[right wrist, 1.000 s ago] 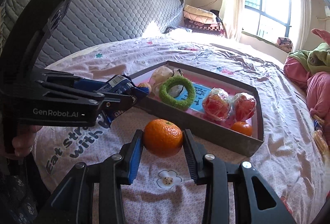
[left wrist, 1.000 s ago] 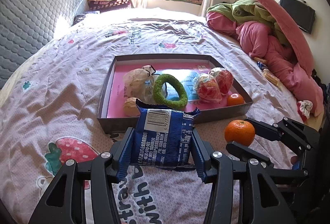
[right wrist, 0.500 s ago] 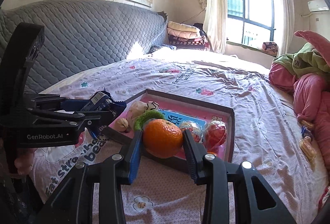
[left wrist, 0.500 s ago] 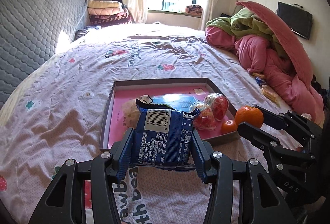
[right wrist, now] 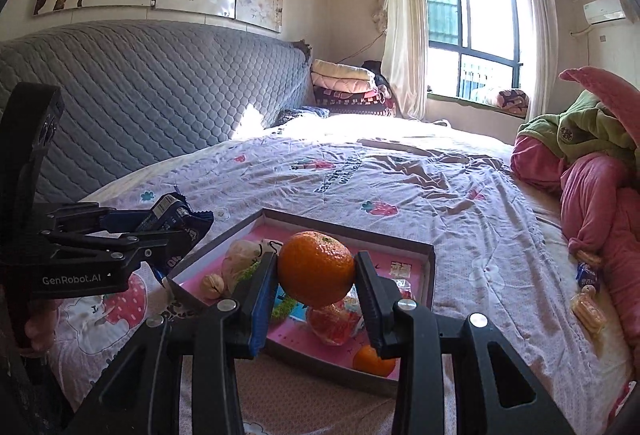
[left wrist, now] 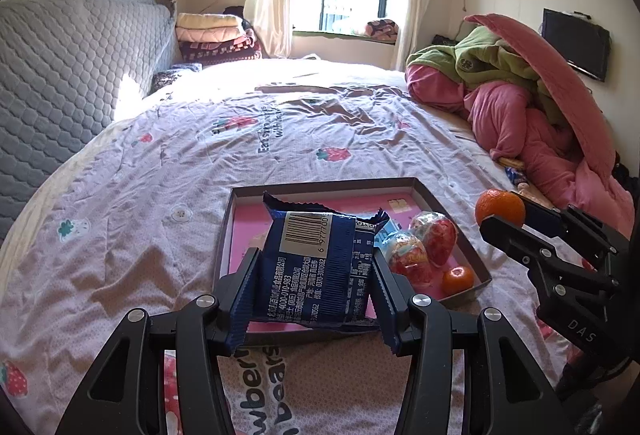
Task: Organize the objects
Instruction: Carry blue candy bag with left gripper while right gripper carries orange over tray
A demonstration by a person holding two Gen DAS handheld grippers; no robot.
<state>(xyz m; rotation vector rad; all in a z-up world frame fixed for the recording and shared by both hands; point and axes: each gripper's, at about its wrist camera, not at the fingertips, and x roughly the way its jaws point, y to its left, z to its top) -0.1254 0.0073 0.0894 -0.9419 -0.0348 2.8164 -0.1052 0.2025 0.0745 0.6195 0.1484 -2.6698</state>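
Two loads are in the air, one in each gripper, and both belong in the tray. From the left wrist view, my left gripper [left wrist: 316, 275] pinches a blue packet [left wrist: 318, 267] by its two side edges, barcode face toward the camera, long axis upright between the pads. The tray [left wrist: 476, 267] lies on the bed [left wrist: 160, 195] straight ahead and below, so the packet hangs over its near wall. Two red wrapped sweets [left wrist: 420, 247] and a small orange [left wrist: 458, 277] fill the tray's right corner; the bare pink floor on the left looks like the better landing. Off to the right, my right gripper [left wrist: 504, 211] carries the orange [left wrist: 500, 207] above the tray's right wall. From the right wrist view, those jaws are pressed onto the orange [right wrist: 316, 269], which hides much of the tray [right wrist: 428, 267] beneath it. Below I see a walnut [right wrist: 212, 285], a pale bag [right wrist: 240, 259], a bit of green ring [right wrist: 284, 309], a sweet [right wrist: 334, 325] and the small orange [right wrist: 374, 361]. My left gripper [right wrist: 188, 231] with the packet [right wrist: 172, 215] sits left of the tray's near corner. I judge the right hand nearer a drop, needing only to lower and release.
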